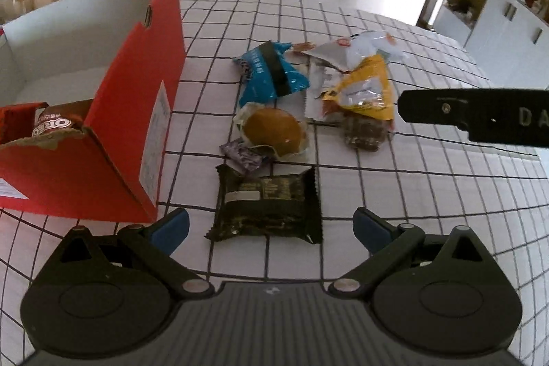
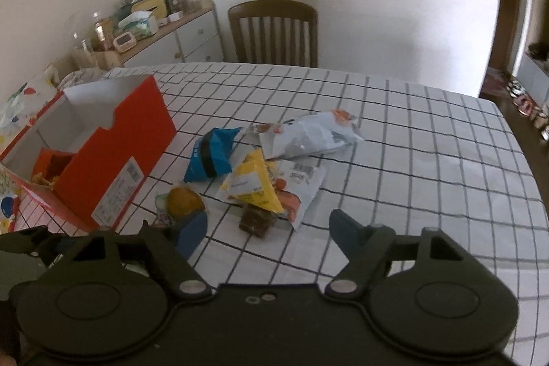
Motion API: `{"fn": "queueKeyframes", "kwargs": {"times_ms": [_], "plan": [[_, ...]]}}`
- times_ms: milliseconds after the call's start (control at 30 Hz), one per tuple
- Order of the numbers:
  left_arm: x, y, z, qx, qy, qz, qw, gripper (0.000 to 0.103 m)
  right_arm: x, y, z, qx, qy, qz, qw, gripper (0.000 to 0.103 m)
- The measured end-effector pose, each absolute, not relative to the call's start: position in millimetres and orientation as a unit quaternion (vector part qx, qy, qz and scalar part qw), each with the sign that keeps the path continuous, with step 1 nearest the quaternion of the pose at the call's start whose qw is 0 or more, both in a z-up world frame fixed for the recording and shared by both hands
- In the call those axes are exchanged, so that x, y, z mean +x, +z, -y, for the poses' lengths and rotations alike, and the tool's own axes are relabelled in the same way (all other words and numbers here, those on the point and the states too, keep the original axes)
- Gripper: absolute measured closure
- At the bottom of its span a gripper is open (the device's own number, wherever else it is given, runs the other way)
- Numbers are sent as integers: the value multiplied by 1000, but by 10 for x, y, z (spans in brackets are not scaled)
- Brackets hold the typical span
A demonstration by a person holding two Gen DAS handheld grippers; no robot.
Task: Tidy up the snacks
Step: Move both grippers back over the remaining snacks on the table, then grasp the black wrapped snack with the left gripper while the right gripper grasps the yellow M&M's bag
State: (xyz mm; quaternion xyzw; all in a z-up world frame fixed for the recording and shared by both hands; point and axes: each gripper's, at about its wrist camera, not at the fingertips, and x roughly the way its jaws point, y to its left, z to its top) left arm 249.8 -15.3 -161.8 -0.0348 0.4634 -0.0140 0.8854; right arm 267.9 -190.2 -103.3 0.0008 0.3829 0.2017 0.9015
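Snacks beside red box holding Oreo pack.

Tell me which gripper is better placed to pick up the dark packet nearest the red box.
Left. The left gripper is open, with the dark packet centred just ahead of it.

Snacks lie on the table, right of the box.

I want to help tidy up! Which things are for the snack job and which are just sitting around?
For the job: red cardboard box, dark foil snack pack, blue wrapper, yellow bag, round bun.

Just around: wooden chair, cluttered white sideboard.
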Motion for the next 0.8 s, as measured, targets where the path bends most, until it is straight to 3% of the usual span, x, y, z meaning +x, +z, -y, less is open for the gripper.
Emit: {"fn": "queueKeyframes", "kwargs": {"times_ms": [200,500,600,800], "plan": [[2582,-1650,190,-28,-7,-466,884,6,2907,-1127,1750,-27,213,-387,897,34],[2664,-1727,197,-38,1,-480,876,22,3075,-1250,1555,-65,232,-391,888,48],[2671,-1715,191,-39,5,-479,877,31,3094,-1275,1536,-68,228,-393,888,51],[2684,-1675,174,-46,3,-484,874,46,3117,-1289,1525,-62,220,-397,889,69]]}}
